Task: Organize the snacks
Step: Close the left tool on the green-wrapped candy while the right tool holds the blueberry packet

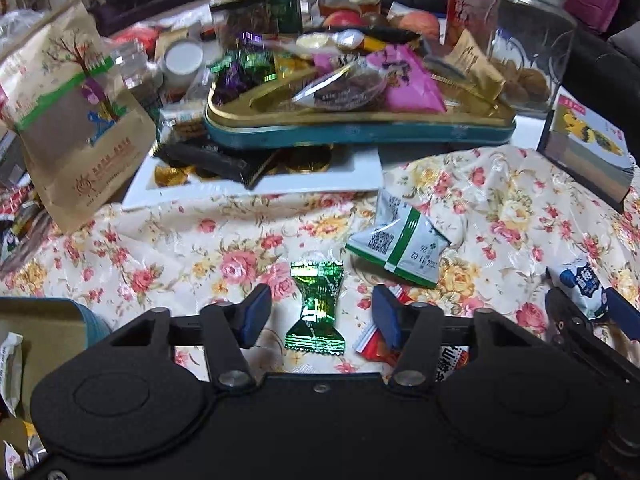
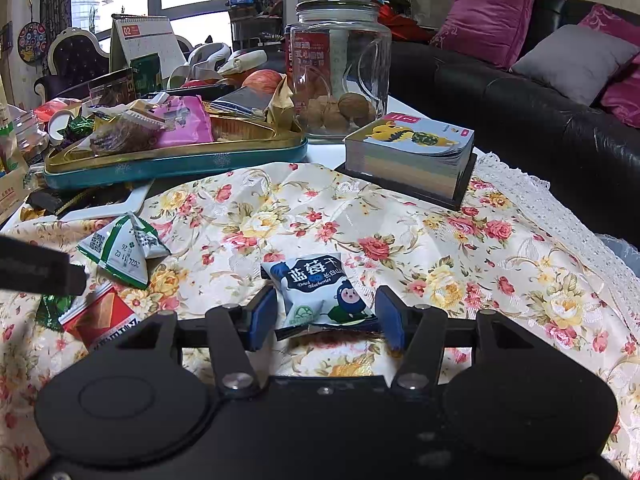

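My left claw (image 1: 320,316) gapes wide around a shiny green foil twist candy (image 1: 316,309); my right claw (image 2: 326,314) spreads astride a white-and-blue dried-blueberry packet (image 2: 320,288), neither pinched.

green foil candy (image 1: 316,309): lies on floral cloth (image 1: 200,240), between the spread fingers of the left claw (image 1: 318,314), touching neither. white-green sachet (image 1: 394,242): just beyond and right of the candy. red packet (image 1: 376,346): right of the candy, under a finger. teal tin tray (image 1: 360,134): well beyond the candy, heaped with snacks. kraft bag (image 1: 76,120): far left of it.
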Action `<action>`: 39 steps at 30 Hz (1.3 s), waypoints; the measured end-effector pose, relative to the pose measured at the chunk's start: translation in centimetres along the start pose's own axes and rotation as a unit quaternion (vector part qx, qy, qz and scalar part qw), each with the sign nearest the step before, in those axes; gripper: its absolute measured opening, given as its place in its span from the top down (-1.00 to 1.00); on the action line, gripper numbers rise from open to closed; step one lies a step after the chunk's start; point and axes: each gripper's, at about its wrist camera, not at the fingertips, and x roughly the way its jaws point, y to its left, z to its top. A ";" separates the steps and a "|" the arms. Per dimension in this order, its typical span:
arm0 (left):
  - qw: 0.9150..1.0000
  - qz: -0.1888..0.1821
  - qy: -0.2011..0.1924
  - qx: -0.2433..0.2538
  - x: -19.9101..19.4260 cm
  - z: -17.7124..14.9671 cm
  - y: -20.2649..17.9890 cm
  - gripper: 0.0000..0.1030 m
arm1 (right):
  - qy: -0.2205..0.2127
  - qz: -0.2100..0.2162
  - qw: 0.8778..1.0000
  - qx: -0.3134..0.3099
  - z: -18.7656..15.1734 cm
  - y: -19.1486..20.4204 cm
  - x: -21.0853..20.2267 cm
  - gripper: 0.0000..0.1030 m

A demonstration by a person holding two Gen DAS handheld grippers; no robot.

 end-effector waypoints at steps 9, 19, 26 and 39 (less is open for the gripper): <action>0.995 -0.026 0.070 -0.072 0.4 0.3 2.0 0.44 | 0.000 0.000 1.000 -0.001 0.0 0.0 0.0 -0.14; 0.988 -0.042 0.133 -0.061 -6.6 -0.9 4.1 0.46 | 0.000 -0.003 1.000 -0.006 0.0 0.1 0.0 -0.13; 0.985 -0.048 0.146 -0.079 -9.0 -1.2 6.3 0.49 | 0.015 -0.016 0.999 -0.027 -0.2 0.8 -1.0 -0.02; 0.968 -0.065 0.216 -0.110 -8.0 -1.3 8.3 0.52 | 0.223 0.029 0.974 0.017 4.4 -0.7 -2.1 -0.06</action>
